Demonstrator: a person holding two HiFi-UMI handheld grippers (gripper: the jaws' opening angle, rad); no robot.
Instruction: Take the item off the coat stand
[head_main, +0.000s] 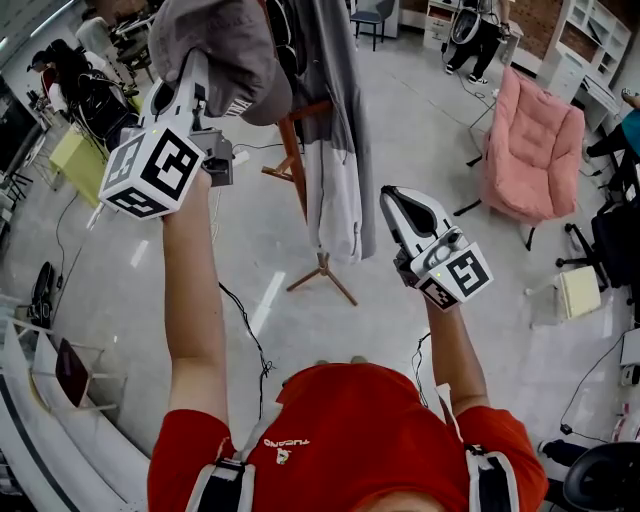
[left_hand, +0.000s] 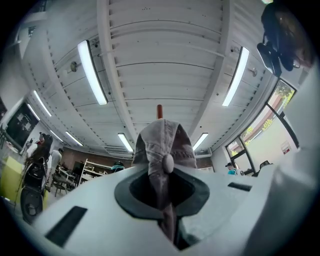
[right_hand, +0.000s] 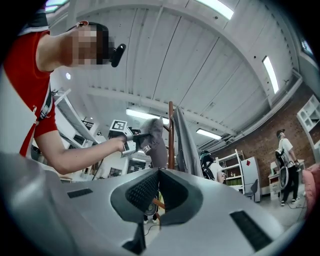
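A grey cap (head_main: 228, 55) hangs at the top of the wooden coat stand (head_main: 297, 160). My left gripper (head_main: 197, 62) is raised high and shut on the cap's cloth; in the left gripper view the cap (left_hand: 165, 145) is pinched between the jaws of that gripper (left_hand: 167, 200), with the stand's tip (left_hand: 159, 111) just behind it. A long grey garment (head_main: 340, 150) hangs on the same stand. My right gripper (head_main: 396, 200) is lower, to the right of the garment, shut and holding nothing. The right gripper view shows that gripper (right_hand: 159, 172), the cap (right_hand: 155, 142) and the stand's pole (right_hand: 170, 135).
A pink armchair (head_main: 535, 140) stands at the right. A yellow stool (head_main: 78, 160) and parked equipment sit at the left. A black cable (head_main: 245, 330) runs over the grey floor near the stand's legs (head_main: 322, 272). People stand farther back (right_hand: 285, 160).
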